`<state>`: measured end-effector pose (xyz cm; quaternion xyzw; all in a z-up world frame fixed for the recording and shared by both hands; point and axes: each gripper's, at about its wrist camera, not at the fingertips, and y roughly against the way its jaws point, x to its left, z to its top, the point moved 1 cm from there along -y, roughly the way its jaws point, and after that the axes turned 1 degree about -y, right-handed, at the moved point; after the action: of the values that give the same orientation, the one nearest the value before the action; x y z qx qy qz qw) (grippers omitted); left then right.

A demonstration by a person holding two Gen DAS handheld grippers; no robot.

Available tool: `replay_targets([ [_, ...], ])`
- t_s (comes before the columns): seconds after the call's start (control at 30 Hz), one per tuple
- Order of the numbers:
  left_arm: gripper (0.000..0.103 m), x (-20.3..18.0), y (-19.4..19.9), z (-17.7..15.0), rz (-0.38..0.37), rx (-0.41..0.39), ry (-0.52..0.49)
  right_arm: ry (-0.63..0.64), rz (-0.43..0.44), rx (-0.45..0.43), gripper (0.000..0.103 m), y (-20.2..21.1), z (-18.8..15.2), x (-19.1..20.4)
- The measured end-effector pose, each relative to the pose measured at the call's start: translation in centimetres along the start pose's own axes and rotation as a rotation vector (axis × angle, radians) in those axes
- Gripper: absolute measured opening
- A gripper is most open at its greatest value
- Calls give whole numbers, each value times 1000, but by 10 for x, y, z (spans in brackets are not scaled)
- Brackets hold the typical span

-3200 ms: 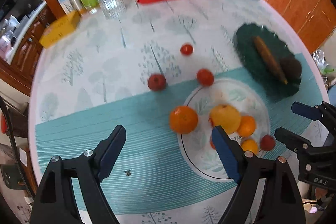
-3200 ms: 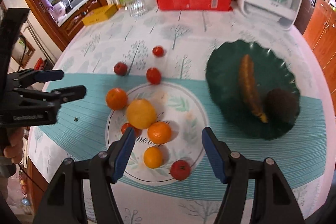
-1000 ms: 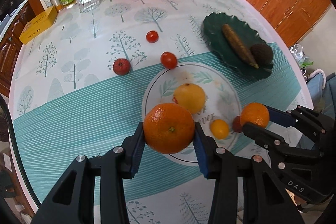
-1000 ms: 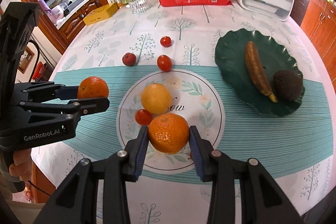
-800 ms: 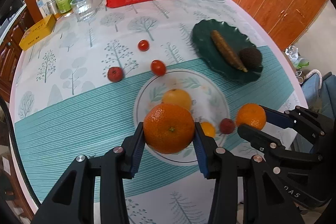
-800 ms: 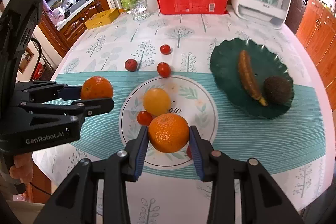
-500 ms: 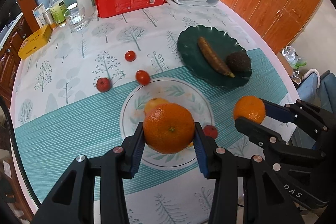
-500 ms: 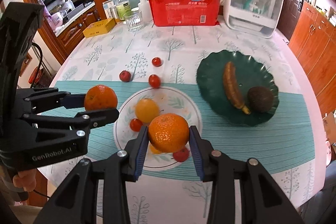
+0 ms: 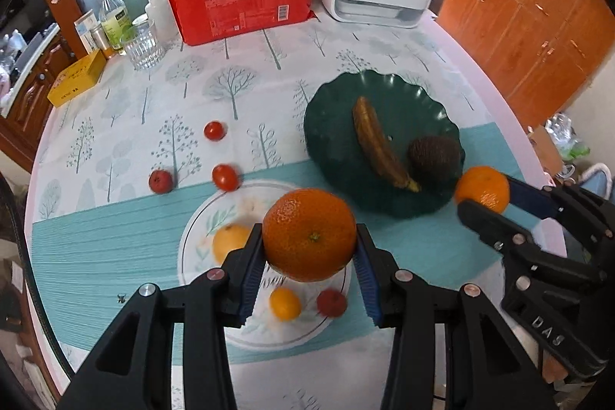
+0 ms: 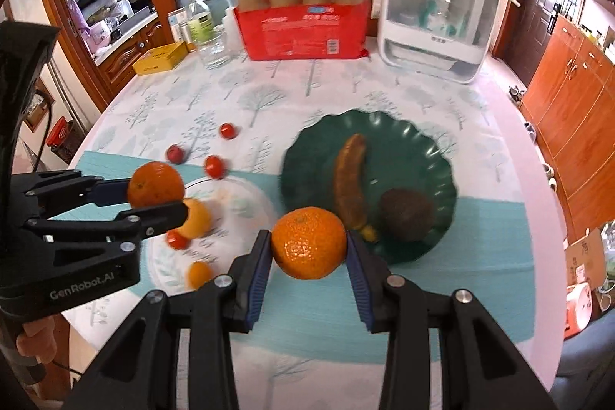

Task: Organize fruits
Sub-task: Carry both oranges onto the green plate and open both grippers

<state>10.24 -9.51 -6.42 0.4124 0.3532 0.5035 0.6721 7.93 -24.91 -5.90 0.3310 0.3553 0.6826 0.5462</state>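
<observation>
Here, left gripper (image 9: 309, 258) tilted downward, clamping orange (image 9: 309, 234)

Soft, even daylight is filling both views, casting only faint shadows on the desk (image 9: 115, 241). Fisheye distortion is bending the desk's edge and darkening the corners into a black ring. Motion blur is smearing the white plate (image 10: 238, 206) and small fruit in the right wrist view, while the held oranges (image 9: 309, 235) are staying sharp.

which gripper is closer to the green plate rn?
Right. The right gripper, clamping an orange, hangs at the green plate's near rim; the left gripper sits over the white plate.
</observation>
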Motion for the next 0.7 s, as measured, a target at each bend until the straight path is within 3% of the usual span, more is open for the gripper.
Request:
replay_targets([
  [0.33,43,-29,-57,51,123,40,66,-13,3,-10,39,-34,35,-86],
  [0.7,43,-43,-116,81,161,113,81,-33,37,16,39,-78,63,-116],
])
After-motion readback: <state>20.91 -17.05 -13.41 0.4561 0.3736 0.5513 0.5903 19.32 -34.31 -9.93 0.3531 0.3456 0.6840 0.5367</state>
